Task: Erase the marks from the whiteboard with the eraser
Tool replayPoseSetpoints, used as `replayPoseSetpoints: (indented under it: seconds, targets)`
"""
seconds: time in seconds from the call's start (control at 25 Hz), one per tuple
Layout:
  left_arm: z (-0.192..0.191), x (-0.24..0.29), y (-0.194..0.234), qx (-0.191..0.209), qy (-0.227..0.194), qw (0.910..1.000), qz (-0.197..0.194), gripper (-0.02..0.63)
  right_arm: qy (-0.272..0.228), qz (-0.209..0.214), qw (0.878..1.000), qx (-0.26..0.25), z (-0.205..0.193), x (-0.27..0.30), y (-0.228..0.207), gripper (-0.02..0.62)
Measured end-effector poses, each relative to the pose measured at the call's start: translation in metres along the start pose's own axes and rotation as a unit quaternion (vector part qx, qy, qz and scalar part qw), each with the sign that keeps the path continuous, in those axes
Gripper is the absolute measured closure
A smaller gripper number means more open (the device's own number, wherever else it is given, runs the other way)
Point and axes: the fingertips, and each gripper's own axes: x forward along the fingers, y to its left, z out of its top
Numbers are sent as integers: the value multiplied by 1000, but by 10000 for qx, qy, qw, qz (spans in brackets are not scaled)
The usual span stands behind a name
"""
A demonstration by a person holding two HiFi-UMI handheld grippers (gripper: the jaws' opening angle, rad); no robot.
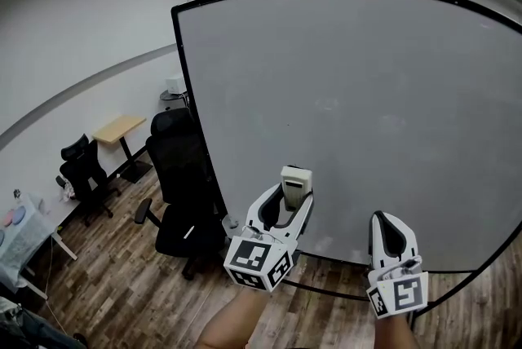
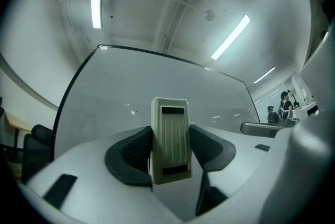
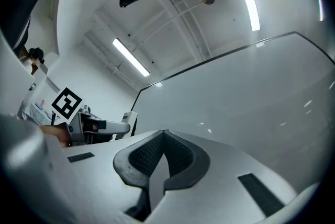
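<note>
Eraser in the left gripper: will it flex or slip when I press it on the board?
Probably stiff: the eraser has a ribbed, hard-looking shell. It stands well past the pads of the left gripper, so pressing may pivot it.

Whiteboard (image 1: 351,111): large, black-framed, standing upright; its surface is a plain pale grey with faint light reflections.

Eraser (image 1: 295,184): cream rectangular block with a ribbed back and two dark slots. It stands upright, clamped at its lower half between the jaws of the left gripper (image 1: 285,199), before the whiteboard's lower left area. Contact with the whiteboard cannot be determined.
</note>
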Motion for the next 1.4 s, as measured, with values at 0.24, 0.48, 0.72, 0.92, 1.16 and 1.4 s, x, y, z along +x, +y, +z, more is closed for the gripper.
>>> replayPoseSetpoints:
  seconds: [0.24,0.48,0.72,0.92,1.16,1.4]
  targets:
    - [-16,-10,21,-126,69,9996,225,360,105,125,9998,78,-10,9,15,577]
    - [-19,-6,34,-140,62,9993,347,360,50,165,9998,111,-13,12,16,577]
    - [7,6,82,-147,-72,9978,649,360,-14,143,9999,81,-11,19,24,577]
    - [37,35,113,-55,-210,9959,879,360,24,241,9997,-60,-14,17,24,577]
    - [47,65,142,30,-104,9942,1068,362,20,198,9996,-200,-14,12,20,577]
    - [39,86,141,120,94,9919,1262,362,249,200,9991,-275,-29,2,18,577]
